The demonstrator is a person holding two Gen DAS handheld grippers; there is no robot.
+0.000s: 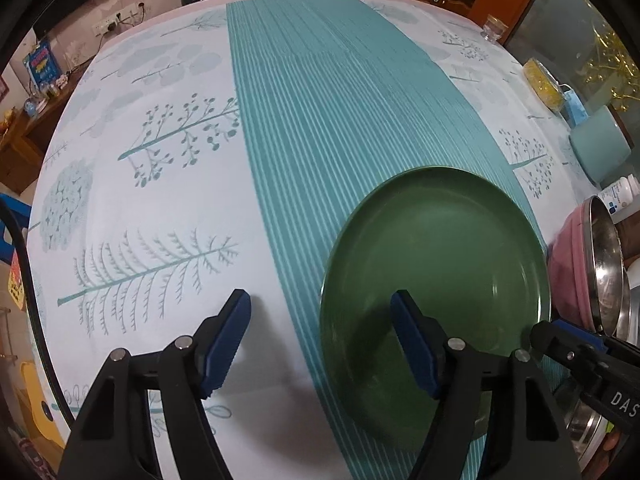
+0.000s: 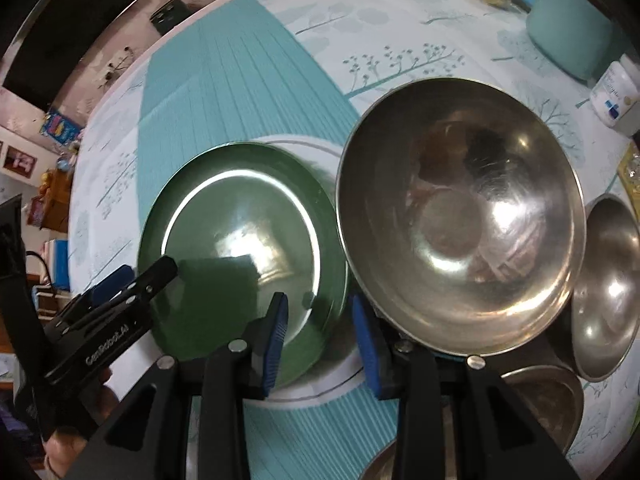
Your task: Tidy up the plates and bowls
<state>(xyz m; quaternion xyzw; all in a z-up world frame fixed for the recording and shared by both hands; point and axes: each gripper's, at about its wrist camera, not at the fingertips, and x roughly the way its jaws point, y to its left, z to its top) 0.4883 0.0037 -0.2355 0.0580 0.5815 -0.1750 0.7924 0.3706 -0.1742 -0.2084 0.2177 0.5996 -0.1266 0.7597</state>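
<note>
- Worktop (image 1: 168, 184): the cloth-covered stretch left of and beyond the green plate (image 1: 436, 280) lies bare, open to a hand.
- Green plate: flat on the teal strip, low obstacle under the left gripper (image 1: 320, 344), whose jaws stand apart, one over the plate, one over bare cloth.
- Large steel bowl (image 2: 460, 216): just beside the plate's right edge, little gap between them.
- Smaller steel bowl (image 2: 612, 284) and pink bowl (image 1: 568, 268): crowd the right side.
- Teal container (image 2: 568, 36) and white bottle (image 2: 616, 96): close off the far right corner.
</note>
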